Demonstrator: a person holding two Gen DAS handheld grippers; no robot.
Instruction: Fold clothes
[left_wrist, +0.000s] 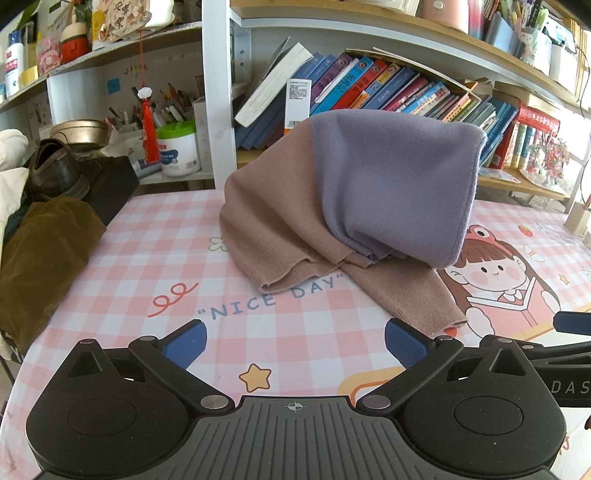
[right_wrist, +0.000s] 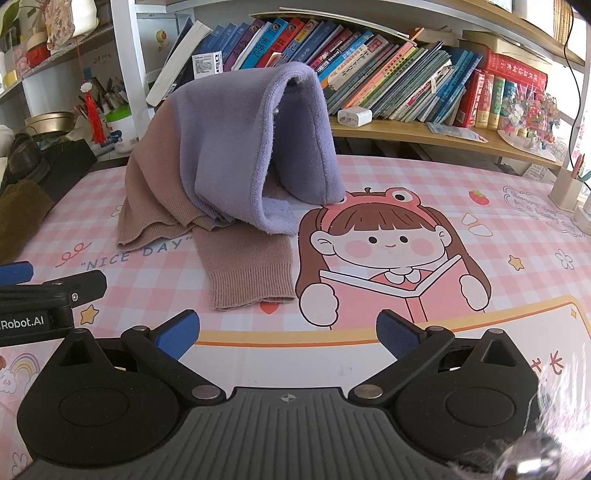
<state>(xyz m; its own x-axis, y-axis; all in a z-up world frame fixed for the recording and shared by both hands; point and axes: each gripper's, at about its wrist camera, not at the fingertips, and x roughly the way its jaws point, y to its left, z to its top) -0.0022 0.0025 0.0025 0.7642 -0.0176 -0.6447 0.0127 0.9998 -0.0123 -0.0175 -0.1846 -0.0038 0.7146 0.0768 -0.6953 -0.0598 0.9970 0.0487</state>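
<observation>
Bookshelves (left_wrist: 388, 92) run along the back, with a pink checked cartoon mat over the worktop (left_wrist: 147, 258).

Left wrist view: my left tongs (left_wrist: 295, 347) are spread wide with nothing between the blue pads, held low at 6 o'clock over bare mat. The sweater (left_wrist: 332, 192), brown and lilac, sits at 12 o'clock from the tongs, well apart. It is heaped up like a tent, not flat. A brown cuffed sleeve (left_wrist: 417, 299) trails toward 4 o'clock, its end near the right-hand pad but not touching. A dark olive garment (left_wrist: 44, 258) is bunched at the worktop's edge at 9 o'clock. Part of the other tool pokes in at 3 o'clock.

Right wrist view: my right tongs (right_wrist: 288, 336) are also released and empty, at 6 o'clock. The sweater sits at 11 o'clock, and the sleeve cuff lies just ahead of the left-hand pad.

Progress, my read: basically nothing folded yet. The sweater needs spreading flat, then sleeves in, then the body folded over. The olive garment looks unfolded too.

View differences: only the right shows the hollow under the lilac part, the ribbed cuff end-on and a white charger (right_wrist: 354, 116) on the shelf. Only the left shows the brown side's hem spread and most of the olive garment.
</observation>
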